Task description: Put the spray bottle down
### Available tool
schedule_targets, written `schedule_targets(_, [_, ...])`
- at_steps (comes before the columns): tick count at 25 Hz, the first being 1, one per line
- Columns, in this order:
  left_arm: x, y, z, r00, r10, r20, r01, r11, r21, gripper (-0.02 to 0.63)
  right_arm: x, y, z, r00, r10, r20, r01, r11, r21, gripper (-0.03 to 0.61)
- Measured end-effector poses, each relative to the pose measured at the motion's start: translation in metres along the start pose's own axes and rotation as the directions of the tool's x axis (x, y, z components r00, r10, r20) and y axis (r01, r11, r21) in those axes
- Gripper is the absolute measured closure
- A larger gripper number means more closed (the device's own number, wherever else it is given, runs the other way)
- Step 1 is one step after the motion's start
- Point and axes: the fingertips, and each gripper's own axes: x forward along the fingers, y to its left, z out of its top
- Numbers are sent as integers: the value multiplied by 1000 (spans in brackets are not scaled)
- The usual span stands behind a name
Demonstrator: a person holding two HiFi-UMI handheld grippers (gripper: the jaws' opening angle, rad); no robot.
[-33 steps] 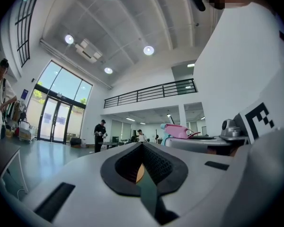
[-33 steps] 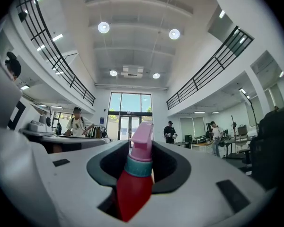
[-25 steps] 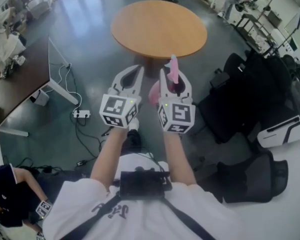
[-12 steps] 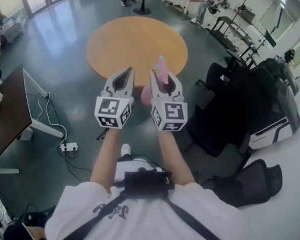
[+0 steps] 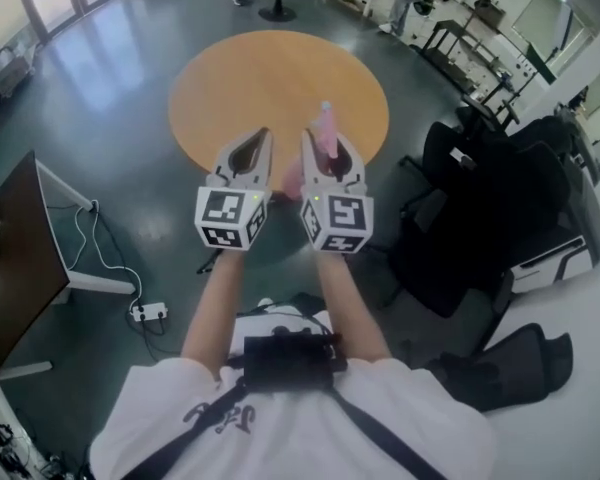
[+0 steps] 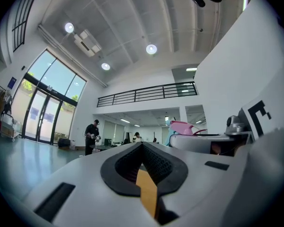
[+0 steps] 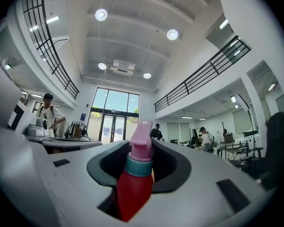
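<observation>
Right tongs (image 5: 323, 140) are clamping the spray bottle (image 5: 326, 124). The right gripper view is showing the red body wedged between the pads, with the teal collar and pink spray head poking out past the tips. Jaws are standing partly apart, pressing on the bottle from both sides.

Left tongs (image 5: 264, 134) are closed with nothing in them. In the left gripper view the black pads are meeting at the tips, and only the hollow is showing behind them.

Landmark is the round wooden surface (image 5: 275, 73):
- Both tongs are hanging side by side over its near edge, tips pointing across it and away from the person.
- The bottle is sitting in the air at that near edge, off the surface and not touching it. Its spray head is overlapping the wood in the head view, and a bit of the pink body is showing between the two tongs on the near side.
- The top of the surface is lying bare.
- Black chairs (image 5: 480, 193) are crowding the floor to the right of the surface.
- A dark desk (image 5: 15, 243) is standing to the near left of it, with a power strip (image 5: 148, 311) lying on the grey floor (image 5: 110, 118) beside the desk leg.
- On the far side of the surface, both gripper views are picking up a few people standing at benches, too small for detail.
</observation>
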Motion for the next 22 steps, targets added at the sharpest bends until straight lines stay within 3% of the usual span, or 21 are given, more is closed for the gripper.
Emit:
schedule_targets(12, [44, 38, -34, 999, 26, -39, -26, 1000, -11, 600, 60, -5, -51, 996, 35, -78, -37, 999, -24, 431])
schedule_targets(17, [73, 51, -63, 992, 55, -112, -51, 998, 35, 600, 82, -9, -75, 988, 78, -137, -82, 996, -23, 430])
schedule_targets(22, [104, 69, -94, 983, 82, -166, -78, 996, 33, 600, 113, -31, -109, 980, 64, -190, -67, 998, -11, 430])
